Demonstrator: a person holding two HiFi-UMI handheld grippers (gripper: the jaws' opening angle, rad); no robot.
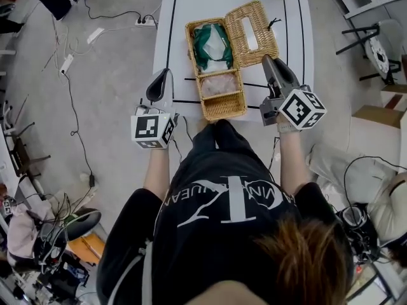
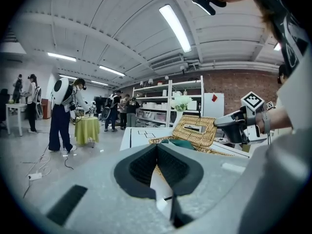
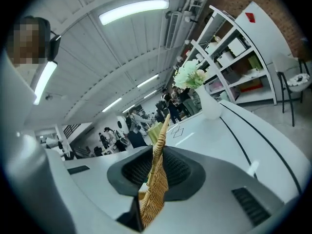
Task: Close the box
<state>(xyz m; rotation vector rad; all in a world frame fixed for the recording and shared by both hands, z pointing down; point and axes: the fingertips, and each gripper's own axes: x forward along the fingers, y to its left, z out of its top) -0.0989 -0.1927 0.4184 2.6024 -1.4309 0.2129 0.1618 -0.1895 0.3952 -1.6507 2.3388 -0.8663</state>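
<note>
The right gripper has its fingers narrowed onto the woven edge of the wicker lid, which stands on edge between the pads and runs up past their tips. From the head view, those fingertips meet the lid at its near corner, and the lid slants open, away from the wicker box lying just left of the right gripper on the white table. A green cloth fills the far compartment. The left gripper has its pads brought together at the tips with nothing between them. It hangs just left of the box, apart from it, with the box and raised lid ahead and right of its fingers.
</note>
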